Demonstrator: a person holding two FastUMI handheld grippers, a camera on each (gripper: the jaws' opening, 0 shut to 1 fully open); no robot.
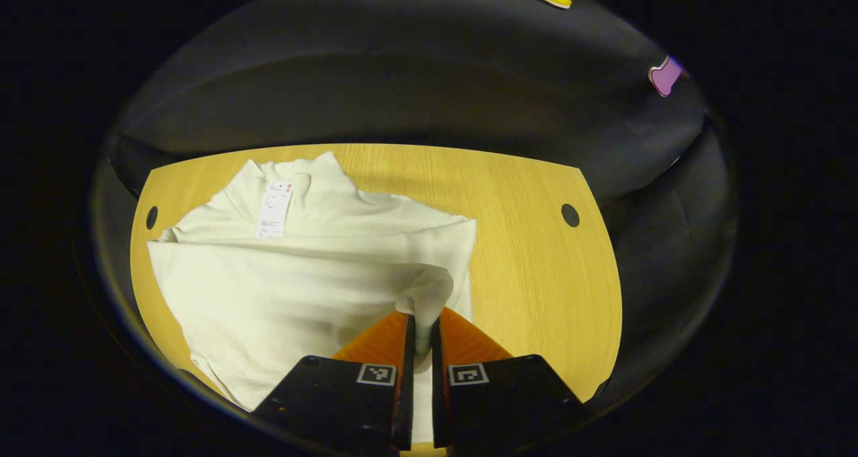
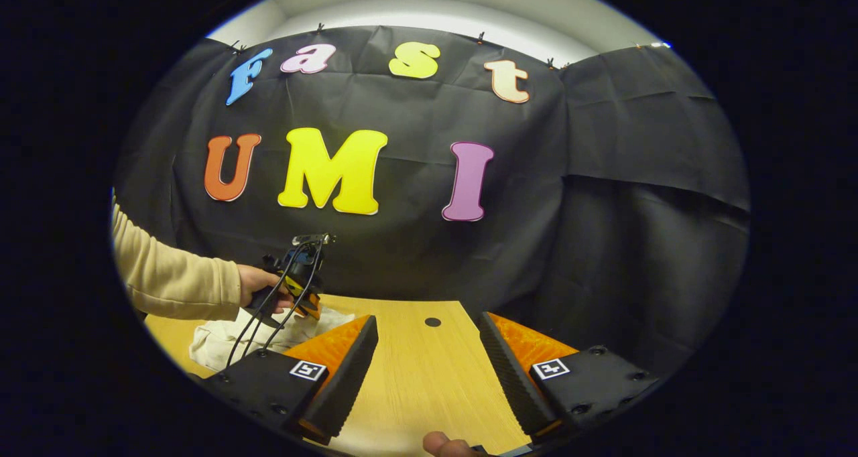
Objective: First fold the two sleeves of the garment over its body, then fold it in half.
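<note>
Cream-white knit garment lies flat on the pale wooden table, filling the left and centre of the left gripper view; collar with its paper tag at upper left, hem toward the lower left edge. Long axis runs from the collar down toward the bottom of the frame.

Left gripper: jaws nearly closed, pinching a lifted fold of cloth, probably a sleeve end, at the garment's right edge, bottom centre of frame. The body lies up and to the left of the jaws, so carrying this fold over the body means travel toward the upper left.

Right gripper: jaws wide apart, holding nothing, above bare table at bottom centre of the right gripper view. In that view the garment sits at lower left, under the left gripper and the hand holding it. The left gripper is at the cloth; the right stands well apart.

How the other sleeve lies: cannot tell.
</note>
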